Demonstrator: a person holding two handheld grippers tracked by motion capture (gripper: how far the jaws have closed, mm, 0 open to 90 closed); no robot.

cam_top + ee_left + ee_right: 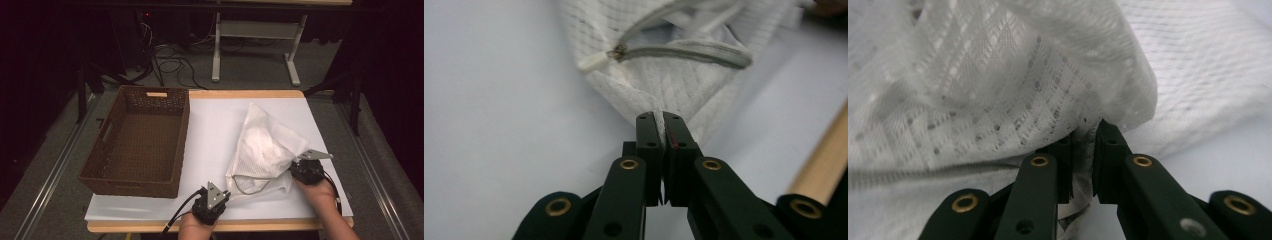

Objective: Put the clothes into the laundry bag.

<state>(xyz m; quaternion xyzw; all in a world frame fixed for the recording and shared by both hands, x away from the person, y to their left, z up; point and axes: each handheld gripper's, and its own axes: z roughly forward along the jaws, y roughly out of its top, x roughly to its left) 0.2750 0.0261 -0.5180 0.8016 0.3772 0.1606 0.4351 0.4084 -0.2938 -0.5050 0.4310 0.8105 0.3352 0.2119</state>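
A white mesh bag (265, 145) with something white inside lies on the white table sheet, right of centre. A drawstring cord (684, 50) with a plastic tip trails from its near edge. My left gripper (226, 193) is at the bag's near left corner, jaws shut on a pinch of the mesh (659, 120). My right gripper (294, 167) is at the bag's right side, its jaws closed on a fold of the mesh bag (998, 100), which bunches up over them.
A brown woven basket (100, 150) with nothing in it stands on the table's left side. The wooden table edge (320, 224) runs along the front. White sheet (210, 130) lies bare between basket and bag. Beyond the table are a white stand's legs and floor cables.
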